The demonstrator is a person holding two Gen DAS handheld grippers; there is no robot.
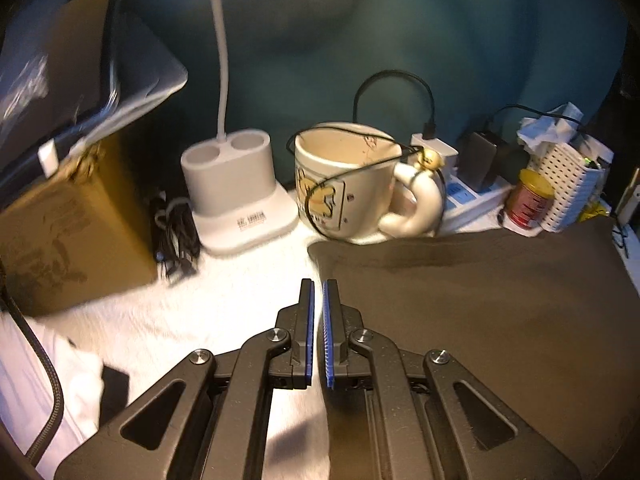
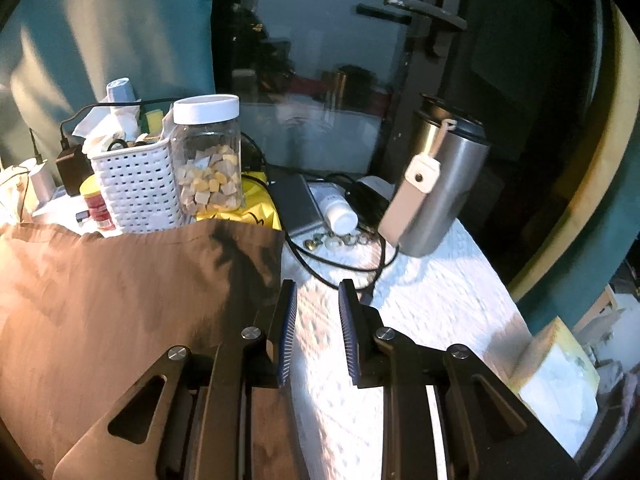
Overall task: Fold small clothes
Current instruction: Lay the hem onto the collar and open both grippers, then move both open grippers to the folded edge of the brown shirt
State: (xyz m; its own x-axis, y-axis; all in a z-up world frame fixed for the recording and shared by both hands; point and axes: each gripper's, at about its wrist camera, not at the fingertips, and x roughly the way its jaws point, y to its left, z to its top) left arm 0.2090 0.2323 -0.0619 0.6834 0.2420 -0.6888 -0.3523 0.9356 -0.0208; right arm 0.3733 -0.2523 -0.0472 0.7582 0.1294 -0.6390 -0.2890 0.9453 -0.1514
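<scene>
Cloth [image 2: 120, 300] lies flat beside right fingers [image 2: 288, 332], ungripped.

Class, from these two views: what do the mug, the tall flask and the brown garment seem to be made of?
Mug: likely glazed ceramic; cream, glossy highlights on the handle.
Flask: probably brushed stainless steel; dull silver sheen, dark lid.
Brown garment: soft matte fabric, perhaps cotton knit; it lies flat without shine.

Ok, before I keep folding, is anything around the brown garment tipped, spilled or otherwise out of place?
Yes. Behind the brown garment a white pill bottle lies on its side, with small metal bits scattered loose at its mouth. A thin black cable is draped across the open mug. The garment itself lies flat, and neither gripper holds it.
</scene>
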